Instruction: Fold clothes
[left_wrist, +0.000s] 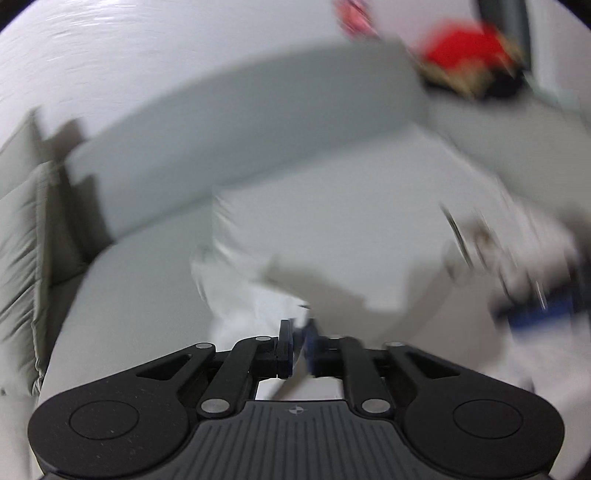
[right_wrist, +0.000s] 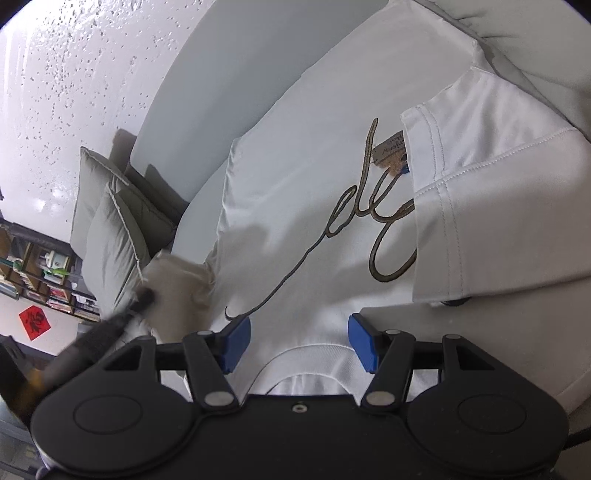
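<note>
While the left tongs (left_wrist: 300, 345) pinch the white shirt (right_wrist: 314, 206), the right tongs (right_wrist: 299, 341) wait apart; next, I think, fold that side across.

White textured wall (right_wrist: 55, 74), pale bed (right_wrist: 207, 74), grey pillows (right_wrist: 110, 221), bookshelf (right_wrist: 40, 273)

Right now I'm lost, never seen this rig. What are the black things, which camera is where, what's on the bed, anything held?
No robot: a person carries a two-finger gripper in each hand, each with a fisheye camera looking along its fingers. The blurry left wrist view shows the left gripper shut on white fabric, apparently the white T-shirt. The right wrist view shows the right gripper open above the shirt's collar, holding nothing. The shirt lies on a pale sofa or bed, one sleeve folded over the brown script lettering. Grey cushions sit at the far end.
</note>
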